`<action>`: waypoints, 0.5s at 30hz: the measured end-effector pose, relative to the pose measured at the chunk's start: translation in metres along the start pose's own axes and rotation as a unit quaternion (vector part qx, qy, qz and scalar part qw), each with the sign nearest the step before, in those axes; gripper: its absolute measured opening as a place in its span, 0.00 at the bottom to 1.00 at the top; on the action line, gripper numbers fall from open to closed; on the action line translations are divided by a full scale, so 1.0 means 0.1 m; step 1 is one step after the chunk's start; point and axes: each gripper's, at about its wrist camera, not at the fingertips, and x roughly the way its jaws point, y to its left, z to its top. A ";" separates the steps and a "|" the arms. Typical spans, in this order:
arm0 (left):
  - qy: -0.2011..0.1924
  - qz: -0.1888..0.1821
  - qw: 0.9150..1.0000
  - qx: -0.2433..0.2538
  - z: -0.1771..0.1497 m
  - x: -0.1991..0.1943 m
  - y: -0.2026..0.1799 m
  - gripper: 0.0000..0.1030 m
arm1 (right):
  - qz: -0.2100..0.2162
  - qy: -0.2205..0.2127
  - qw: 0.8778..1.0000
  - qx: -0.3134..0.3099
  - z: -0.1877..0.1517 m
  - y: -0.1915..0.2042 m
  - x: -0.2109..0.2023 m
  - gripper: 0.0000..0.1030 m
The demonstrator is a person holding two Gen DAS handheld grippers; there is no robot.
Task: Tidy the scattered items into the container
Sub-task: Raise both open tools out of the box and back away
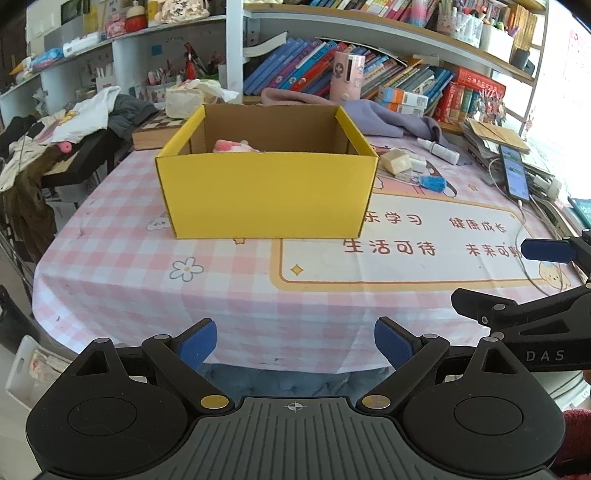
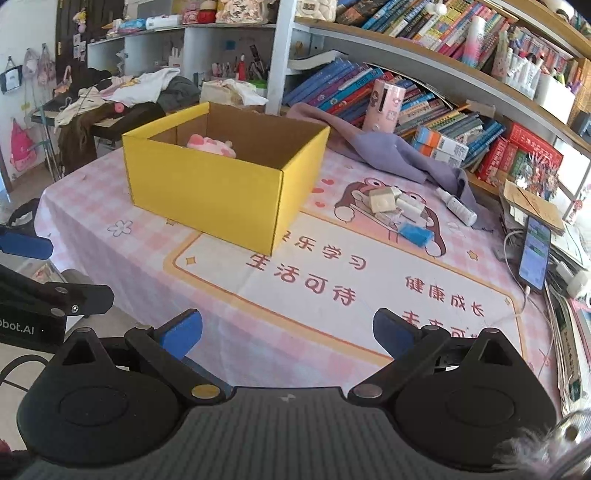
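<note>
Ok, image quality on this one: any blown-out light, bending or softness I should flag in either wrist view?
Left wrist view: daylight at the right edge is blown out white, and fisheye bends the shelf into an arc, but the yellow box is sharp. Right wrist view: same shelf bending, right side bright though milder, soft blur in the lower right corner; small items stay legible.

Bright daylight, right-edge glare, fisheye-warped edges

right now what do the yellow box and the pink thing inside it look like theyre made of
Yellow box: looks like corrugated cardboard, matte yellow outside, raw brown inside, with crisp folded edges. Pink thing: seems to be soft plush or fabric, going by its rounded, fuzzy-looking shape, but only the top shows above the rim, so that's uncertain.
</note>
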 end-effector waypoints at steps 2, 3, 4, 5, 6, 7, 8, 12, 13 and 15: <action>0.002 -0.004 1.000 0.001 0.00 0.01 -0.01 0.92 | -0.003 0.005 1.000 0.003 -0.02 -0.01 0.00 0.97; 0.003 -0.006 1.000 0.001 0.00 0.02 -0.01 0.92 | -0.005 0.007 1.000 0.003 -0.02 -0.02 0.00 0.97; 0.005 -0.008 1.000 0.001 0.00 0.03 -0.02 0.92 | -0.006 0.010 1.000 0.003 -0.03 -0.02 0.00 0.97; 0.006 -0.011 1.000 0.002 0.00 0.04 -0.02 0.92 | -0.008 0.012 1.000 0.003 -0.03 -0.02 0.01 0.97; 0.008 -0.014 1.000 0.003 0.00 0.05 -0.03 0.92 | -0.010 0.014 1.000 0.003 -0.04 -0.03 0.01 0.97; 0.010 -0.017 1.000 0.004 0.01 0.07 -0.04 0.92 | -0.013 0.016 1.000 0.004 -0.04 -0.04 0.01 0.97; 0.011 -0.020 1.000 0.006 0.01 0.09 -0.06 0.92 | -0.015 0.018 1.000 0.005 -0.05 -0.06 0.01 0.97; 0.015 -0.032 0.999 0.016 0.04 0.15 -0.13 0.92 | -0.027 0.023 0.999 0.011 -0.07 -0.11 0.01 0.97; 0.015 -0.034 0.999 0.018 0.05 0.16 -0.15 0.92 | -0.030 0.024 0.999 0.014 -0.08 -0.13 0.01 0.97; 0.015 -0.039 0.999 0.022 0.06 0.19 -0.18 0.92 | -0.036 0.026 0.999 0.017 -0.09 -0.17 0.01 0.97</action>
